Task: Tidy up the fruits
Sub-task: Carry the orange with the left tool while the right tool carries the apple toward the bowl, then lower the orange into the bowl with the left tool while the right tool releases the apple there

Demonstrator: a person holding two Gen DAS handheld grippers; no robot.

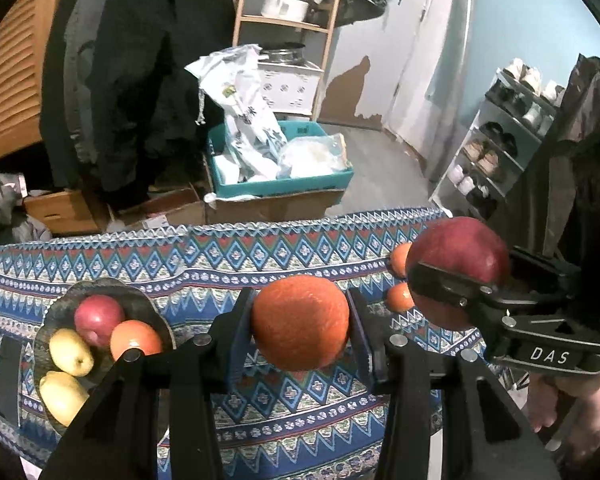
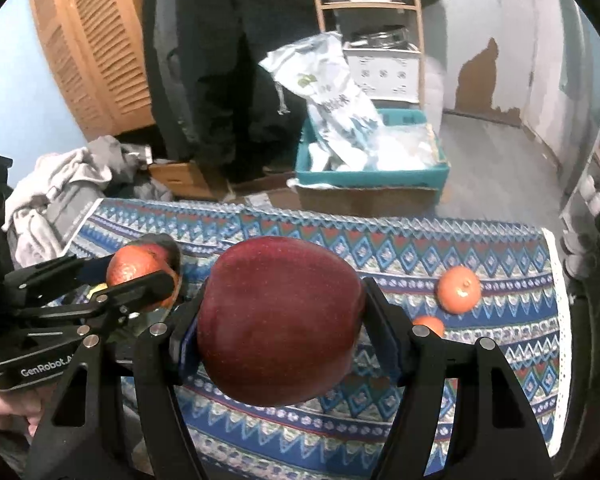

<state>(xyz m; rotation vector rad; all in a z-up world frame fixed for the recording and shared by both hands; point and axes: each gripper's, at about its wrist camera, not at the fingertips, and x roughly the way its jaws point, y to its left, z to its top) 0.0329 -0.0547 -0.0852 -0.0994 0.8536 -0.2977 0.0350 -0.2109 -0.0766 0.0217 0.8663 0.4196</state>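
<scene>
Our left tongs (image 1: 300, 328): matte black plastic, two wedge-shaped arms, blue pads inside fingers (image 1: 238, 332), round silver screw heads at pivots. Our right tongs (image 2: 280, 320): same black build, blue pads, silver screws. White "DAS" lettering on one body side, white "GenRobot" lettering on other. Bare hand (image 1: 580, 412) on grip, no sleeve visible.

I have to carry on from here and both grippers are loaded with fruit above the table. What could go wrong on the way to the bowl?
1. The bowl already holds a red apple, an orange and two yellow fruits; more fruit could roll out.
2. The left gripper with its orange and the right gripper with its big apple are close together; they may collide at the bowl.
3. The round apple could slip from the narrow pads.
</scene>
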